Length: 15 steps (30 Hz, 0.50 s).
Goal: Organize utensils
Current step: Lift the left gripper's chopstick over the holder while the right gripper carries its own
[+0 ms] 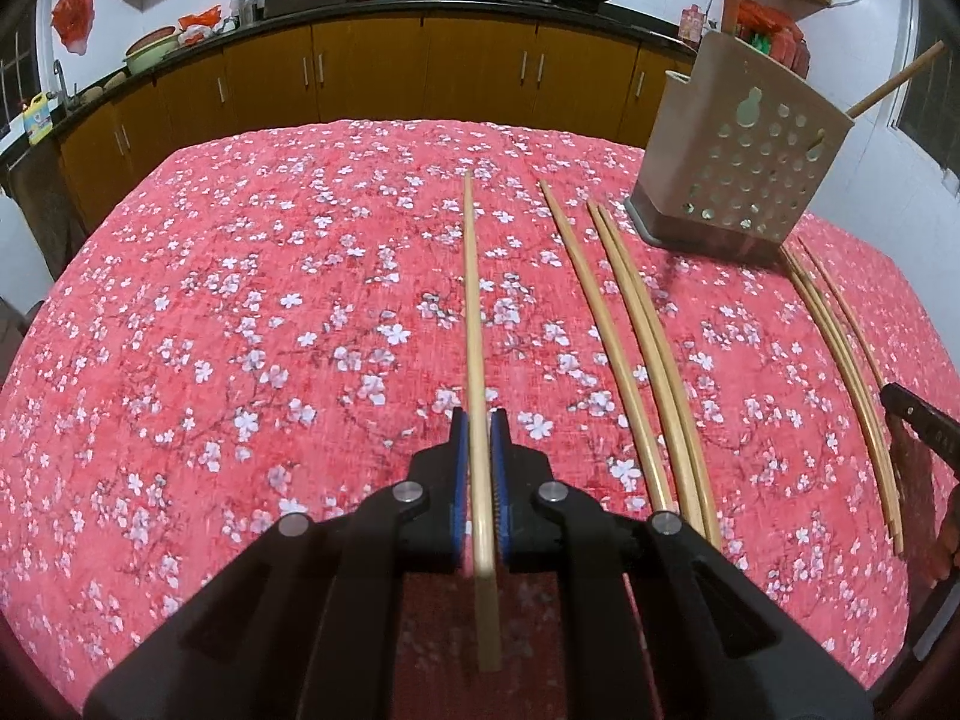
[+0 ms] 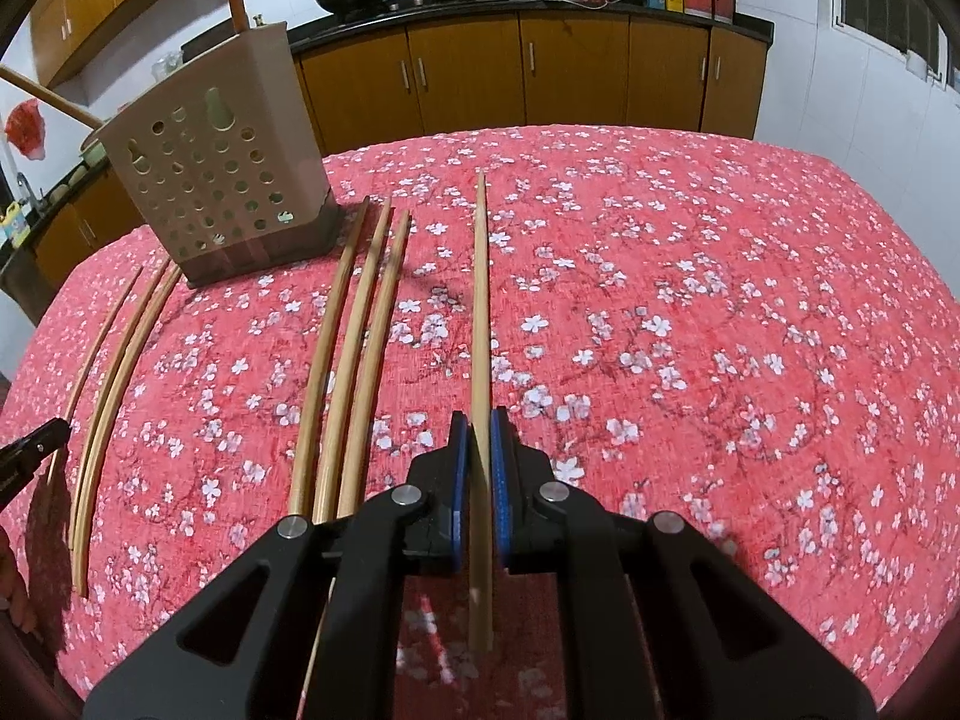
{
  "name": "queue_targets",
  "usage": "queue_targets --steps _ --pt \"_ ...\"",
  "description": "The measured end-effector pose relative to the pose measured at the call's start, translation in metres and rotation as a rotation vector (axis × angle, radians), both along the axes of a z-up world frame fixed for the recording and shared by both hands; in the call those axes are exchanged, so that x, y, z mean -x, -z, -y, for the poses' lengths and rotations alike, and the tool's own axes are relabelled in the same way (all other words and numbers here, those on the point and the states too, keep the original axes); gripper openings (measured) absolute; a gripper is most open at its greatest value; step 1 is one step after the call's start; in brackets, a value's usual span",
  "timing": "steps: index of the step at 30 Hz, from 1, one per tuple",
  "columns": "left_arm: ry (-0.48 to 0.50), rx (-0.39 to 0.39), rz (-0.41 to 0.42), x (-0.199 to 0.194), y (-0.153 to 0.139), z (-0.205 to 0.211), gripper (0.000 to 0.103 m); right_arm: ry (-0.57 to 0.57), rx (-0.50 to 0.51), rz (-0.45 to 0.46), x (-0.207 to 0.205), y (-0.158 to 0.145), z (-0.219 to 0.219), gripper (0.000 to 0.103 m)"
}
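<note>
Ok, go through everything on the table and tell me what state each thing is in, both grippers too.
Left gripper: shut on a chopstick.
Right gripper: shut on a chopstick.
Utensil holder: upright, wooden handles sticking out.
Loose chopsticks: lying flat on the tablecloth.

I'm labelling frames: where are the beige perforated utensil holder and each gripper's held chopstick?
Beige perforated utensil holder (image 1: 744, 180), left wrist view, perforated front wall.
Left gripper's wooden chopstick (image 1: 472, 300), left wrist view, mid-shaft.
Right gripper's wooden chopstick (image 2: 480, 300), right wrist view, mid-shaft.
</note>
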State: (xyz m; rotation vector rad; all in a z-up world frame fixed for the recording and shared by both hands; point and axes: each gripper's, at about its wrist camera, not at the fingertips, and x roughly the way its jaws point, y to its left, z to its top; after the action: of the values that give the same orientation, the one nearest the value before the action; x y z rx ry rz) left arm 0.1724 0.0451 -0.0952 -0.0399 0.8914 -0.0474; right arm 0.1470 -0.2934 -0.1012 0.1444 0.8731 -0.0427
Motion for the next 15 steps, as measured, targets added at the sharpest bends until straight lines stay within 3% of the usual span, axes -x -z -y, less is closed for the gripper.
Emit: queue_targets --steps 5,15 --pt "0.023 -0.019 -0.011 -0.004 -0.006 0.003 0.008 -0.002 -0.002 0.045 0.004 -0.018 0.003 0.008" --pt "0.034 -0.002 0.146 -0.003 -0.074 -0.002 0.008 0.007 -0.011 0.223 0.019 -0.08 0.013 0.008"
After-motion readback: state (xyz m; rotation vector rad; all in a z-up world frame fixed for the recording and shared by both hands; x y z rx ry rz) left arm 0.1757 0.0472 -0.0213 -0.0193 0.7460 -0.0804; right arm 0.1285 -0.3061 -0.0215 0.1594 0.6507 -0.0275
